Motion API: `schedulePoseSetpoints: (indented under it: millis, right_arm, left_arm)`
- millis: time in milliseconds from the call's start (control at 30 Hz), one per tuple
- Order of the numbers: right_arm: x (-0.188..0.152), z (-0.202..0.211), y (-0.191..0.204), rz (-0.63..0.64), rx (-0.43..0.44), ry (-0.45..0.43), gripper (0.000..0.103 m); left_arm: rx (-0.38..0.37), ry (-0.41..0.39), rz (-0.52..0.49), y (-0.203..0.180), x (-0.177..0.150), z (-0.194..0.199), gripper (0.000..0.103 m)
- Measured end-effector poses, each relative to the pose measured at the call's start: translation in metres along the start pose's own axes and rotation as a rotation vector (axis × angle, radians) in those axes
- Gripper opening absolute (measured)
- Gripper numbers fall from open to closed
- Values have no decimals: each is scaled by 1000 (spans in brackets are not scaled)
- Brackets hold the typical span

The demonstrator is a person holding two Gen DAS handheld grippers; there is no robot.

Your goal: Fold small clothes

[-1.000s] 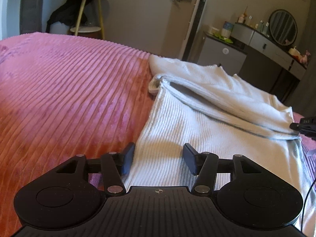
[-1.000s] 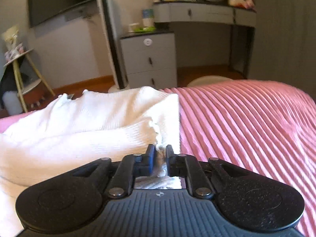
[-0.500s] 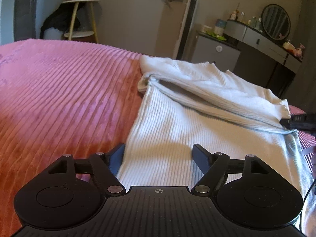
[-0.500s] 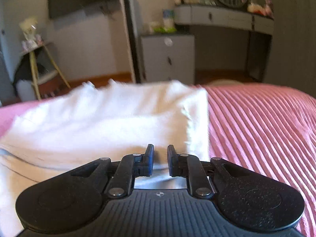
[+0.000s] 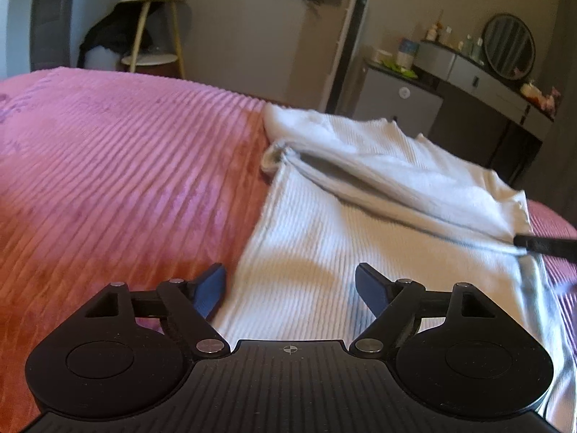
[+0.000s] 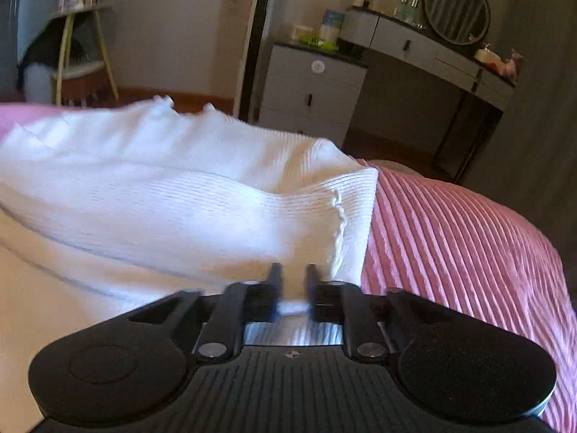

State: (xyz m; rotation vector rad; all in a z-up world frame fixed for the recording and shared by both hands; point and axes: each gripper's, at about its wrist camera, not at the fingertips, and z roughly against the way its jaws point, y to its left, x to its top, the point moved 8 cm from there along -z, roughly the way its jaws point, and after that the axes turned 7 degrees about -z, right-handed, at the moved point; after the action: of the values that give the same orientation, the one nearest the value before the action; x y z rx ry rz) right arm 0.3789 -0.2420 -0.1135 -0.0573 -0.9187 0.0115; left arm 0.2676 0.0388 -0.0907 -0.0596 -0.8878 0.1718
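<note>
The white ribbed top [image 5: 360, 216] lies flat on the pink bedspread [image 5: 126, 180], spread ahead of both my grippers, with its upper part turned over onto the body so a doubled flap runs across it.

My left gripper [image 5: 290, 288] is opening wide. Its near-side finger sits over the bedspread just outside the left edge of the top, the other over the cloth itself. Nothing is pinched between them.

My right gripper [image 6: 292, 281] is also opening. The lower edge of the folded flap sits in the gap right ahead of the jaws, but the pads look clear of it, so I judge it let go.

I expect the top to handle as light, limp and stretchy. It is a fine rib knit, soft and matte, with no stiffness to hold a crease unaided. A single-point lift would likely let it sag and pull out of square. The bedspread is plush with deep cords, so I would expect it to drag on the knit rather than let it slide.

For the next hold I would take doubled cloth, not a single layer. The best spots seem to be the flap's outer corner by the little puckered seam [image 6: 339, 213], ahead of the right jaws, and the hemmed left edge beside the left jaws. Both are thicker there and less likely to slip from the pads.
</note>
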Motion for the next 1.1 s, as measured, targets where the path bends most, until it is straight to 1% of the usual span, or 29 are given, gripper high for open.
schedulePoseSetpoints:
  millis: [33, 67, 167, 233, 367, 467, 567, 667, 700, 733, 767, 800, 833, 900, 933, 967, 1000, 1067, 1100]
  right_arm:
    - [-5, 7, -1, -12, 15, -8, 46]
    - [-11, 14, 0, -13, 21, -12, 47]
    - [-25, 20, 1, -15, 40, 6, 47]
    - [-26, 22, 1, -7, 37, -4, 47]
    - [-12, 26, -5, -35, 30, -65, 47]
    - [-1, 21, -9, -52, 22, -90, 42]
    - [10, 11, -13, -60, 5, -111, 39]
    - [21, 1, -15, -63, -3, -135, 38]
    - [23, -4, -15, -69, -1, -129, 35]
    - [23, -11, -14, -72, 1, -114, 33]
    - [21, -16, -13, -67, -1, -99, 28]
    - [19, -21, -14, -58, -7, -87, 26]
    - [16, -26, -15, -48, -9, -76, 26]
    - [10, -31, -19, -14, -37, -70, 26]
    - [7, -35, -24, 1, -72, -62, 26]
    - [4, -40, -30, -2, -71, -55, 29]
    - [1, -46, -36, -11, -67, -50, 42]
    - [-1, -51, -43, -14, -49, -49, 46]
    - [-1, -52, -43, 15, -63, -52, 54]
  left_arm:
    - [0, -2, 6, 1, 1, 0, 84]
    - [-1, -5, 11, 1, 3, 0, 84]
    - [-1, -9, 18, 1, 8, -1, 84]
    - [6, -20, 14, 0, 15, -3, 84]
    - [11, -41, 19, -3, 30, -8, 84]
    - [19, -58, -5, -10, 46, -16, 84]
    - [44, -139, -57, -16, 78, -24, 86]
    - [103, -192, -64, -16, 105, -38, 88]
    - [113, -185, -78, -17, 111, -49, 88]
    - [116, -160, -91, -18, 113, -59, 88]
    - [118, -136, -98, -18, 113, -69, 88]
    - [120, -115, -100, -17, 109, -79, 85]
    - [130, -86, -116, -17, 104, -88, 83]
    - [156, -36, -179, -15, 88, -102, 82]
    - [176, -19, -209, -15, 81, -106, 86]
    - [199, -3, -235, -13, 73, -111, 89]
    - [214, -11, -238, -10, 68, -112, 96]
    - [210, -22, -215, -3, 64, -111, 98]
    - [202, -16, -207, -2, 65, -112, 99]
